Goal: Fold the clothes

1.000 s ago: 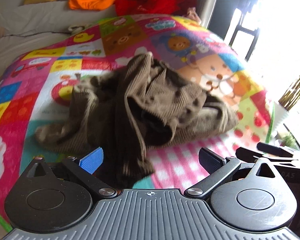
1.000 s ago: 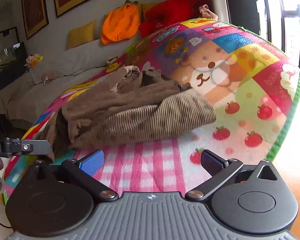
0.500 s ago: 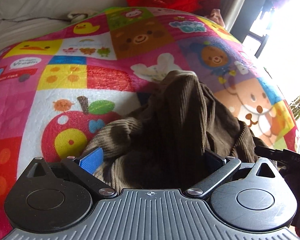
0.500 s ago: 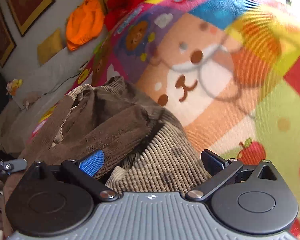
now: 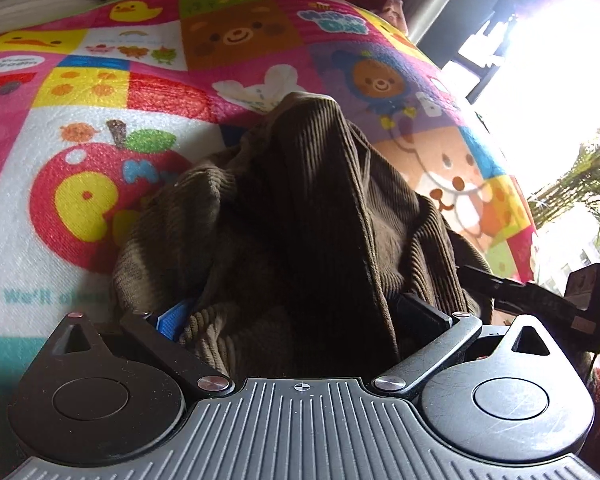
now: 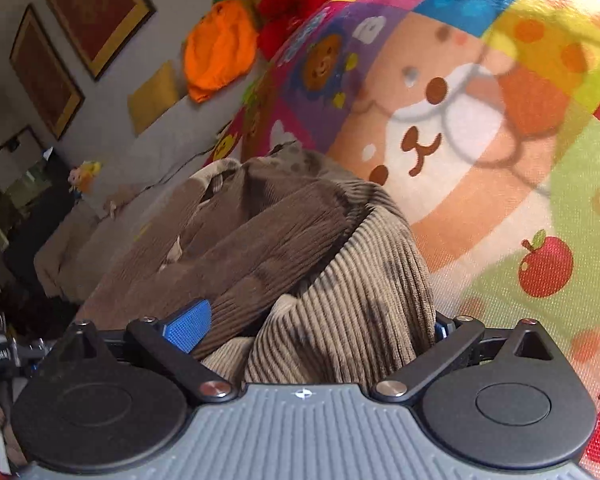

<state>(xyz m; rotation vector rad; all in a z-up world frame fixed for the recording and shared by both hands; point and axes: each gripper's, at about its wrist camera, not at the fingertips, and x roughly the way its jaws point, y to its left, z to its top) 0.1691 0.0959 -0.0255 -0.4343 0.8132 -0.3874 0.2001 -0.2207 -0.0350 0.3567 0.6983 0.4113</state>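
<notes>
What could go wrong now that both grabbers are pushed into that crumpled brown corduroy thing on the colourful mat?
The brown corduroy garment is bunched in thick overlapping folds, so the left gripper may well pinch several layers at once, not one edge. The right gripper also straddles a fat roll of cloth, which might slip free when lifted. Pulling both ways on a tangled heap could drag it across the play mat without opening it.

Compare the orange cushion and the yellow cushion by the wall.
The orange cushion is pumpkin-shaped, rounded, with a green stalk; the yellow cushion is flat and square. The orange cushion looks larger and sits nearer the red plush; the yellow cushion sits further left. Both lean against the grey wall.
</notes>
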